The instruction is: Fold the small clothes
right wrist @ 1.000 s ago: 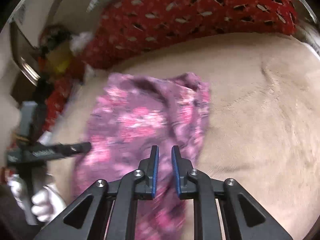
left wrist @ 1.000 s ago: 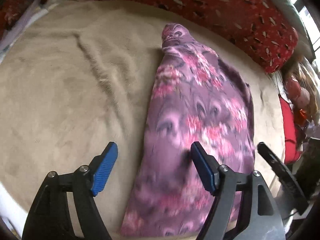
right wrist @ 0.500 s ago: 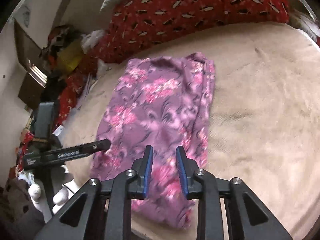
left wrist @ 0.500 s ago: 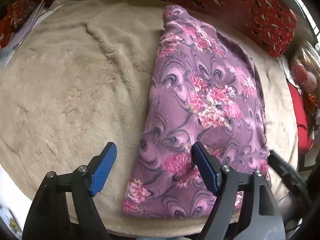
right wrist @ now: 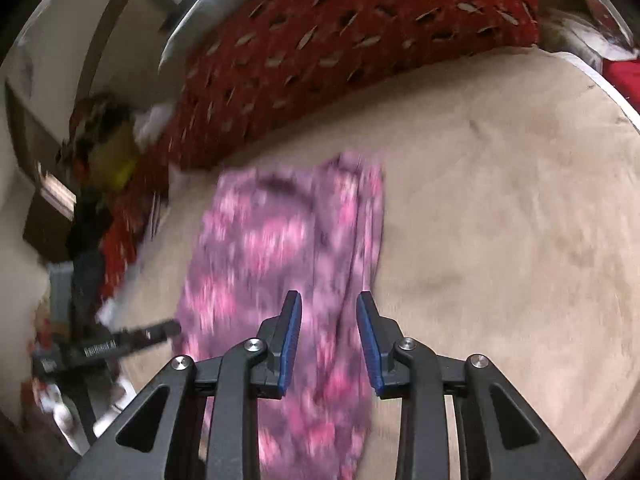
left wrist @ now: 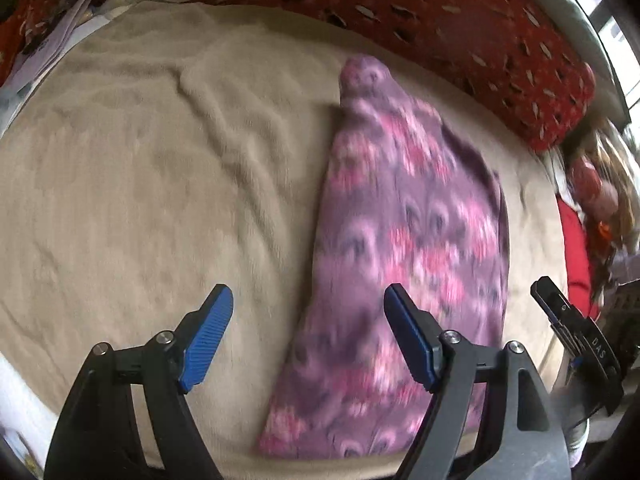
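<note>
Garment (left wrist: 408, 248), purple and floral, lies flat on the beige blanket (left wrist: 160, 184), its long axis running away from both tools. Left hand-held gripper (left wrist: 308, 340) gapes wide at its near left edge; right hand-held gripper (right wrist: 329, 340) hovers above it, jaws opening, empty.

You get soft daylight from the window (left wrist: 612, 36) at upper right; both fisheye views are motion-blurred, edges curve and darken, corners vignette black.
</note>
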A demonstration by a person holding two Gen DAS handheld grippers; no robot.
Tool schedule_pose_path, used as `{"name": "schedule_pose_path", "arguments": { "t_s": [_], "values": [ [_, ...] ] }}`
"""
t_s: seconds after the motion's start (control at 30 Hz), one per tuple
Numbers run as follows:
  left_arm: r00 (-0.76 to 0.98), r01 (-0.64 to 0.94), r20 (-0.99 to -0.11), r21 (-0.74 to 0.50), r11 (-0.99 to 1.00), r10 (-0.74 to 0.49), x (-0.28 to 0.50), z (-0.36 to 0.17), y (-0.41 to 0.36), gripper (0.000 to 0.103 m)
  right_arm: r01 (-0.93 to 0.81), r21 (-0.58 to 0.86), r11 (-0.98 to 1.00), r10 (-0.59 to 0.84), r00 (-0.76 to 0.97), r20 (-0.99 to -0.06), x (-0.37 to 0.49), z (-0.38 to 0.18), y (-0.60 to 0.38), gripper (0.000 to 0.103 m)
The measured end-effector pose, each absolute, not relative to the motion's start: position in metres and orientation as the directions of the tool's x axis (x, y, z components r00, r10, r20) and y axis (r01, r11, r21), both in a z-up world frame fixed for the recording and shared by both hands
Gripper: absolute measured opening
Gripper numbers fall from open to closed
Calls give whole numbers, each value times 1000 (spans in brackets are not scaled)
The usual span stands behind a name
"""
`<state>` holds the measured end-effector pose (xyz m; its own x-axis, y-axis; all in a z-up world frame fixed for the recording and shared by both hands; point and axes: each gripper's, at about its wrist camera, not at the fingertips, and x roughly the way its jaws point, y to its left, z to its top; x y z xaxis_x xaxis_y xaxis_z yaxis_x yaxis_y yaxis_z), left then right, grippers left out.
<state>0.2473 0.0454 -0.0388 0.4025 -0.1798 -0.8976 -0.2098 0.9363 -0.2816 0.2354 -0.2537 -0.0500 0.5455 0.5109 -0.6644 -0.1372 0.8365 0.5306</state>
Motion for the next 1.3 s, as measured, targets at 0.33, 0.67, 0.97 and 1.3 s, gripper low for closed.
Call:
{"name": "schedule_pose_path", "arguments": {
  "t_s": [0.33, 0.67, 0.97, 1.3],
  "values": [
    [400, -209, -899, -280, 937, -179, 353, -36, 37, 78, -210, 509, 835, 532, 545, -648, 320, -50, -199, 29],
    [325, -280, -917, -326, 903, -231, 377, -65, 49, 86, -193, 418, 888, 453, 521, -723, 330, -69, -209, 25],
    [327, -250, -908, -351, 903, -262, 317, -73, 51, 87, -251, 474, 844, 535, 465, -705, 280, -77, -210, 26],
    [341, -187, -916, -288, 939, -213, 246, -56, 35, 86, -223, 563, 796, 598, 434, -674, 218, -66, -232, 35]
  ]
}}
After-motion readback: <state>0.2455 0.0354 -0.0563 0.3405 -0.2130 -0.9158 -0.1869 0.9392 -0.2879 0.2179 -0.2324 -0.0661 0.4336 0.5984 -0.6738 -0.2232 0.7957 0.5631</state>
